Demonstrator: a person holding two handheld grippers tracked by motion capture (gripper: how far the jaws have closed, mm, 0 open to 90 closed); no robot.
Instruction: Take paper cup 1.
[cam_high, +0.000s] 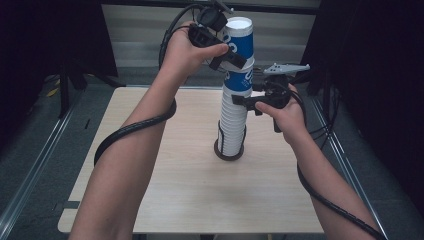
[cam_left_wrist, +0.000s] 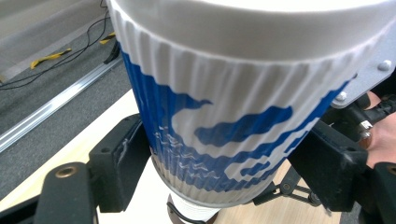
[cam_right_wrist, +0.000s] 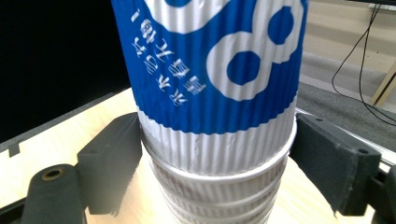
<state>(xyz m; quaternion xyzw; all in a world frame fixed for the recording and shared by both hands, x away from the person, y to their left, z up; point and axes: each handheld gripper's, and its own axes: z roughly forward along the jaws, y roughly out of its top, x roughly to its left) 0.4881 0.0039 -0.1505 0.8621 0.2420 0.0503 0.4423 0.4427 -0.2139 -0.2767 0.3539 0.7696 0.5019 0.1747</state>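
A tall stack of white ribbed paper cups (cam_high: 232, 125) stands in a black ring holder (cam_high: 229, 152) at the table's middle. A blue-and-white cup (cam_high: 240, 36) tops it, with a second blue-printed cup (cam_high: 239, 80) just beneath. My left gripper (cam_high: 226, 54) is shut on the top cup (cam_left_wrist: 224, 121), its pads (cam_left_wrist: 123, 158) pressed to both sides near the bottom. My right gripper (cam_high: 246, 101) is lower, shut on the stack (cam_right_wrist: 219, 186) just under the blue cup (cam_right_wrist: 215, 70), a pad (cam_right_wrist: 112, 158) on each side.
The light wooden table (cam_high: 195, 195) carries only the holder and stack. Black cables trail from both grippers along the person's forearms. Grey floor with metal rails (cam_high: 30, 165) lies to either side, and dark stands are at the back left.
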